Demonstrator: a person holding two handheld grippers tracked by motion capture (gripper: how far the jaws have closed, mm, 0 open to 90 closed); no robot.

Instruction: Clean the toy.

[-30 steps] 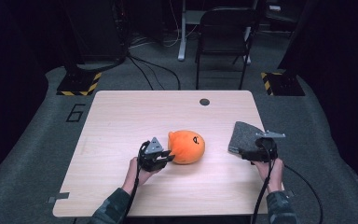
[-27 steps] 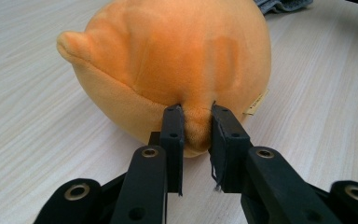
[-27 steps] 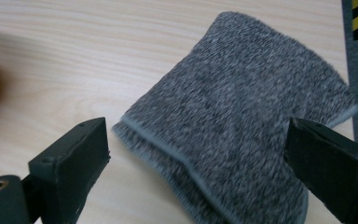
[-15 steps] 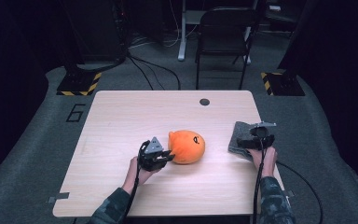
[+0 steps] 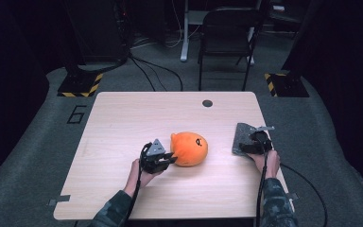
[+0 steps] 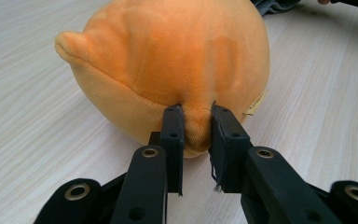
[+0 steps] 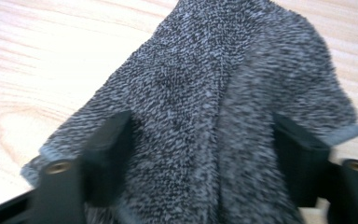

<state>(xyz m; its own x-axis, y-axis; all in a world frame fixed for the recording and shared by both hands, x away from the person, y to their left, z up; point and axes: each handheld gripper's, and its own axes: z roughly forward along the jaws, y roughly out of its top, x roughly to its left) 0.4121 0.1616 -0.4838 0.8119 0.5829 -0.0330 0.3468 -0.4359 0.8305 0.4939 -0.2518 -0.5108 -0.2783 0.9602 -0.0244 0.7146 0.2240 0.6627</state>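
Left gripper [image 5: 169, 157] pinches the orange plush toy [image 5: 189, 148] mid-table; right gripper [image 5: 251, 146] straddles the grey knit cloth [image 5: 242, 137] near the table's [image 5: 123, 118] right edge.

The left gripper view shows its jaws clamped on a fold of plush. The right jaws have just been closing, with the cloth bunched between them, their pads not yet clearly pressing. A good grab needs a thick fold taken low against the wood. The high view alone shows toy and cloth well apart.

- orange plush toy [image 6: 168, 70]: soft, short-napped cloth, matt.
- grey cloth [image 7: 223, 116]: coarse speckled knit, fuzzy, with a smoother hemmed edge.
- surface [image 5: 123, 118]: pale wood-grain finish, smooth, faint sheen.
- left gripper [image 6: 196, 128] jaws: matt black plastic with brassy metal rivets.
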